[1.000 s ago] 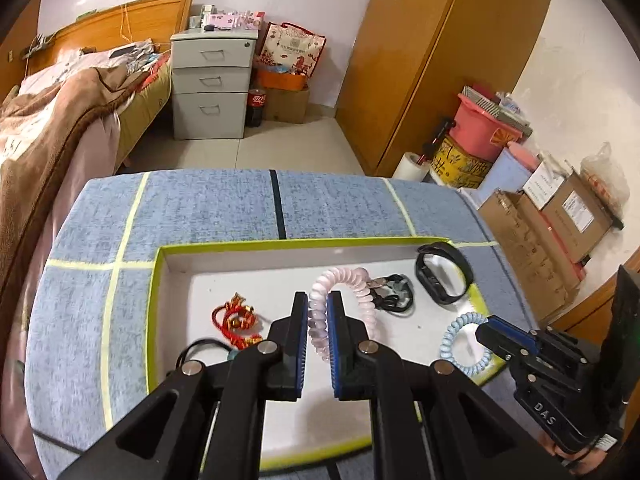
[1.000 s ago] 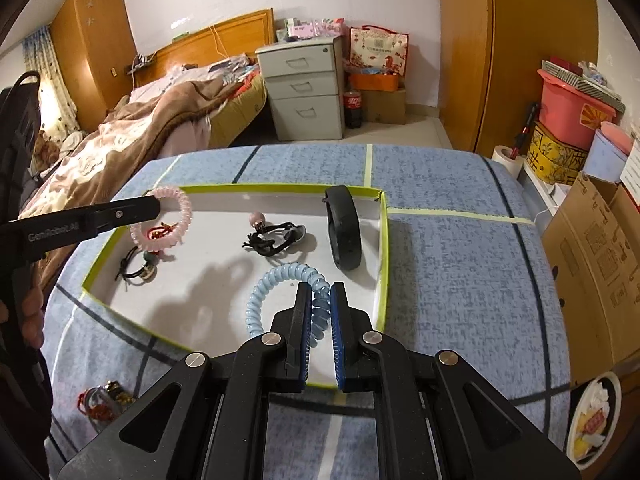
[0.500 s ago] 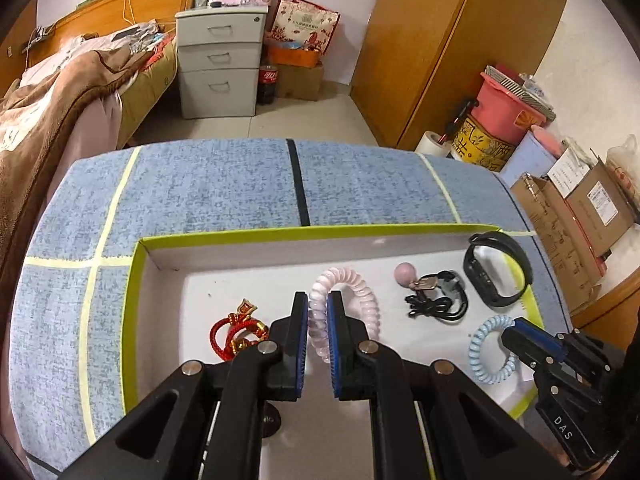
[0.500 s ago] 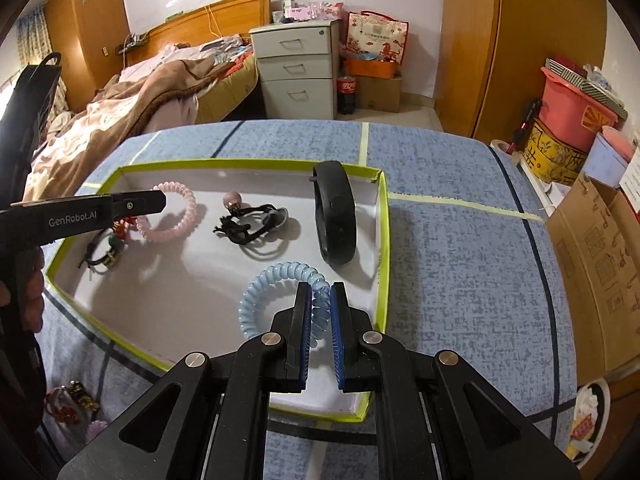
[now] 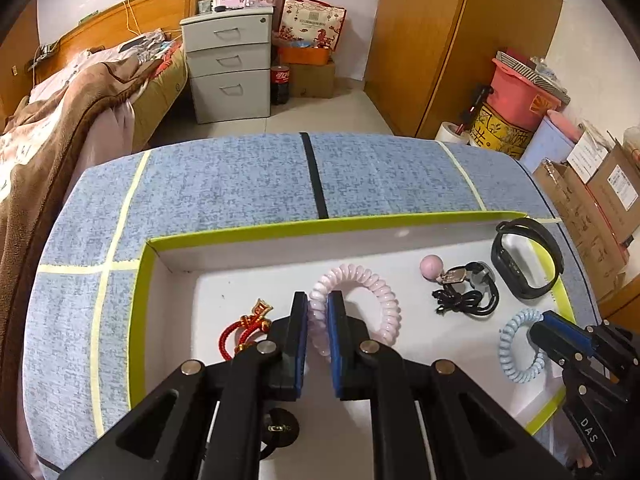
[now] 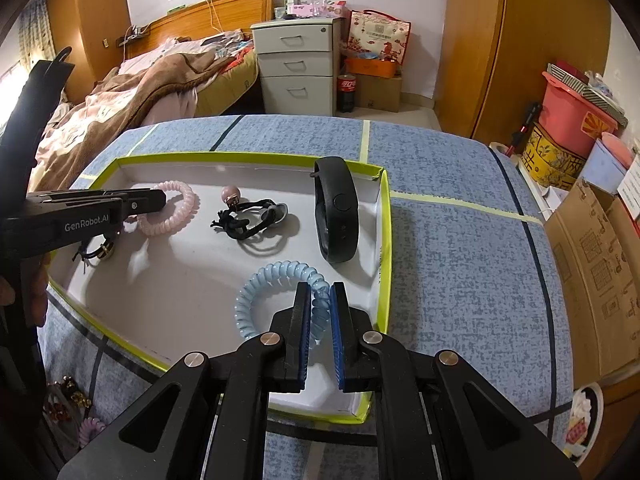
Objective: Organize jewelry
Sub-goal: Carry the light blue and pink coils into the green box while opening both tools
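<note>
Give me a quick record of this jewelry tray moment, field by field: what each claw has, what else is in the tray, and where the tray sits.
left claw: shut on the pink coil bracelet, low over the tray floor
right claw: shut on the blue coil bracelet, near the tray's right wall
tray: white inside, yellow-green rim, on the blue cloth
also in tray: black wristband, black cord with pink bead, red cord bracelet
outside tray: small trinkets at the near left edge, too dim to identify

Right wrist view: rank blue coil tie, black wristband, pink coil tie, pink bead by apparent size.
1. blue coil tie, nearest the camera, so inflated
2. black wristband, close to it
3. pink coil tie, partly hidden
4. pink bead
</note>
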`<state>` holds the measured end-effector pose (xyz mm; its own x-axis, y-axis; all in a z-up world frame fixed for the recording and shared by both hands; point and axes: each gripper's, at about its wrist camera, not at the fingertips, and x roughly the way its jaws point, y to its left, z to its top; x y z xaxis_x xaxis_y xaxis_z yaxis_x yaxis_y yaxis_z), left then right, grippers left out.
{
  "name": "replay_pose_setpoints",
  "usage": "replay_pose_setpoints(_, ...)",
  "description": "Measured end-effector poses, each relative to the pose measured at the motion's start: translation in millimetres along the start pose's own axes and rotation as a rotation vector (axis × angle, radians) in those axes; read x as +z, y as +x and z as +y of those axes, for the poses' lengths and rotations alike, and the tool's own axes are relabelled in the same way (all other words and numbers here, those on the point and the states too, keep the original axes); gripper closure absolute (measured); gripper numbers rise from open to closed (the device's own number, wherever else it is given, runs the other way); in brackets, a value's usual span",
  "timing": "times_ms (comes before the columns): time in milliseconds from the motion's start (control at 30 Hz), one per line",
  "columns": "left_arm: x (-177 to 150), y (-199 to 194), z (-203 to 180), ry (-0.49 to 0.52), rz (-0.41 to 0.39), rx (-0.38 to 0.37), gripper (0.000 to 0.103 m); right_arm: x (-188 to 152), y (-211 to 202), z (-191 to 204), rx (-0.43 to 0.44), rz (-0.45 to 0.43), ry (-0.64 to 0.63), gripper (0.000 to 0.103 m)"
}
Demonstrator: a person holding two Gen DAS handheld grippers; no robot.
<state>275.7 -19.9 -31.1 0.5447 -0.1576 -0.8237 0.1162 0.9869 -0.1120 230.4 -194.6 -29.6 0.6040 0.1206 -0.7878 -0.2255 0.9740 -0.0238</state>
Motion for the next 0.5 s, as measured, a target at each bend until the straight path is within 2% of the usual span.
replay_pose_setpoints(100, -0.1, -0.2, -0.1, 0.002, -0.001, 0.000, 0.087, -0.6, 0.5, 0.6, -0.003, -0.002, 0.000, 0.093)
replay_pose_setpoints(167, -0.7, -0.6, -0.8, 0.005, -0.004, -0.005, 0.074, -0.9, 0.1, 0.6, 0.002, -0.003, 0.006, 0.092)
replay_pose_setpoints(233, -1.6, -1.5, -0.4, 0.002, -0.004, -0.013, 0.071, -0.9, -0.7, 1.5, 0.005, -0.004, 0.008, 0.090)
replay_pose_setpoints(367, -3.0, -3.5, 0.4, -0.004, -0.001, -0.003, 0.066, -1.5, -3.6, 1.7, 0.011, -0.013, 0.012, 0.077)
replay_pose_setpoints(500, -4.6, -7.3, 0.0, -0.007, -0.002, -0.022, 0.063, -2.0, -6.5, 3.6, 0.019, -0.019, 0.019, 0.072)
